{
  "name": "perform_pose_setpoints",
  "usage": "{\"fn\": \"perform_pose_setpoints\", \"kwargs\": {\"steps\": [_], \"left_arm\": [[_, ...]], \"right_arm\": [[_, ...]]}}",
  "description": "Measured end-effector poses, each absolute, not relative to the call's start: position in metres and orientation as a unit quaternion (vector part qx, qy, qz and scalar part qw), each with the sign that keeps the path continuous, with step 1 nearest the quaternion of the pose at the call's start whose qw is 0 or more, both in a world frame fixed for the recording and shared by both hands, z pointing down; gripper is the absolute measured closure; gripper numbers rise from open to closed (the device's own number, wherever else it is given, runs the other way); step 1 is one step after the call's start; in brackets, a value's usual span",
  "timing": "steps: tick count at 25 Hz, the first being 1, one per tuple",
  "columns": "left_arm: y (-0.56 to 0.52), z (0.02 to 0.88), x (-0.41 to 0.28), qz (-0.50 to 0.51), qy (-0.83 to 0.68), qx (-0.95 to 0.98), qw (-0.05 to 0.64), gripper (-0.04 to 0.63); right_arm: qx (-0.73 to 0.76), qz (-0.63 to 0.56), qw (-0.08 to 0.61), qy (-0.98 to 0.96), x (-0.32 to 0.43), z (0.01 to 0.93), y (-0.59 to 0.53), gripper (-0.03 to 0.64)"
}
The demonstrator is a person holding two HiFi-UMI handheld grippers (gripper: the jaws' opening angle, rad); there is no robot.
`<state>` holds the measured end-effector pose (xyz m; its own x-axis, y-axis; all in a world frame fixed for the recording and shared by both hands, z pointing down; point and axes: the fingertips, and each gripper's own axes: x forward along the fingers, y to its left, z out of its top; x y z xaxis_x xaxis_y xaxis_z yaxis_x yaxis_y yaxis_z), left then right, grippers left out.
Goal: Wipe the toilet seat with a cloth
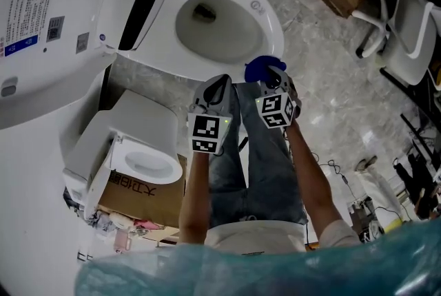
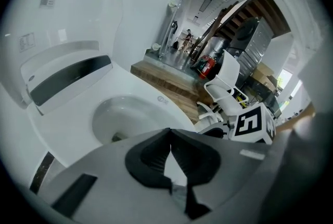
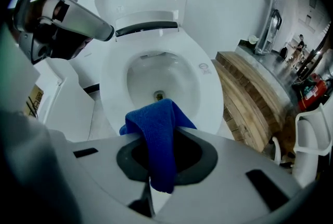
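Observation:
The white toilet has its lid [image 1: 41,12] raised, and its seat [image 1: 270,29] rings the open bowl. My right gripper [image 1: 270,78] hovers just off the near edge of the seat, shut on a folded blue cloth [image 1: 260,69]. In the right gripper view the cloth [image 3: 158,139] hangs over the jaws in front of the seat [image 3: 208,87]. My left gripper [image 1: 215,89] is beside it on the left, off the seat's near edge. Its jaws are shut, tips touching, with nothing in them [image 2: 169,133]. The bowl and seat [image 2: 156,108] lie ahead of it.
A second small white toilet [image 1: 141,157] sits on a cardboard box [image 1: 138,195] at the lower left. A raised wooden platform [image 3: 250,98] runs along the toilet's right side. White chairs [image 1: 406,33] stand at the far right. The person's jeans-clad legs [image 1: 255,164] are below the grippers.

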<state>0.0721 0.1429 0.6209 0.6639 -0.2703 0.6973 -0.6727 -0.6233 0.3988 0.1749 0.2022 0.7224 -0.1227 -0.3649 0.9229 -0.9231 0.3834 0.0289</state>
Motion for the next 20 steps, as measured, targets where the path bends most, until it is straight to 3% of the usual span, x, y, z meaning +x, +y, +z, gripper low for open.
{"fn": "perform_pose_setpoints", "kwargs": {"steps": [20], "left_arm": [[0.147,0.632,0.007,0.285,-0.337,0.818,0.368,0.584]], "right_arm": [[0.394,0.281,0.483,-0.729,0.089,0.725,0.191,0.588]]}}
